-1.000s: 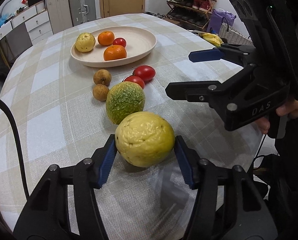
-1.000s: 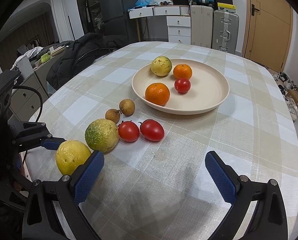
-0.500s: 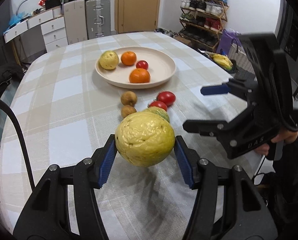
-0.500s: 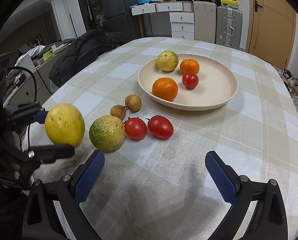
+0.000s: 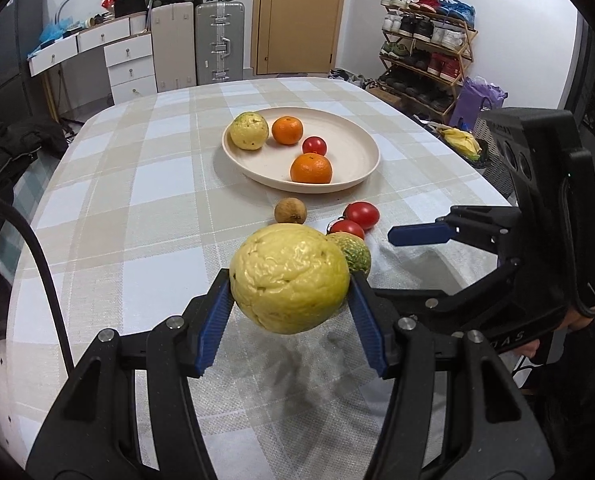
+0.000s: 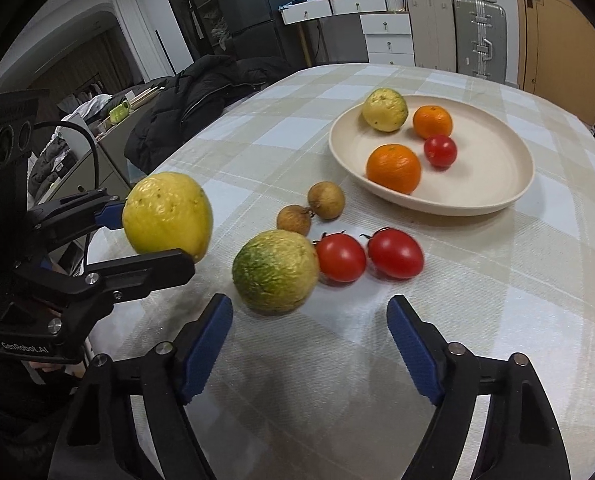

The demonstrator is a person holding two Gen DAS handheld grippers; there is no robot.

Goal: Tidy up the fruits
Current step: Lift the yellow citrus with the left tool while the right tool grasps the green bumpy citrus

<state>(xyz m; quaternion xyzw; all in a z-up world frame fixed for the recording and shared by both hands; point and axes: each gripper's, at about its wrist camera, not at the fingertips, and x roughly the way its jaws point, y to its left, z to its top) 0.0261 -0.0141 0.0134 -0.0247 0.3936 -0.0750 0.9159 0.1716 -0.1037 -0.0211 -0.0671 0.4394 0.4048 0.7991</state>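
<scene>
1. A yellow fruit point(image 5: 289, 280) was gripped between the blue pads of the left gripper point(image 5: 291, 314) and held above the checked table point(image 5: 145, 216).
2. The right gripper point(image 6: 309, 344) was closing, nothing between its jaws, near a green fruit point(image 6: 275, 272).
3. A plate point(image 6: 497, 184) of fruit was seen farther back.

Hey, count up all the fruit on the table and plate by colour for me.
Yellow or yellow-green: 3
Orange: 2
Red: 3
Brown: 2
Total: 10
</scene>
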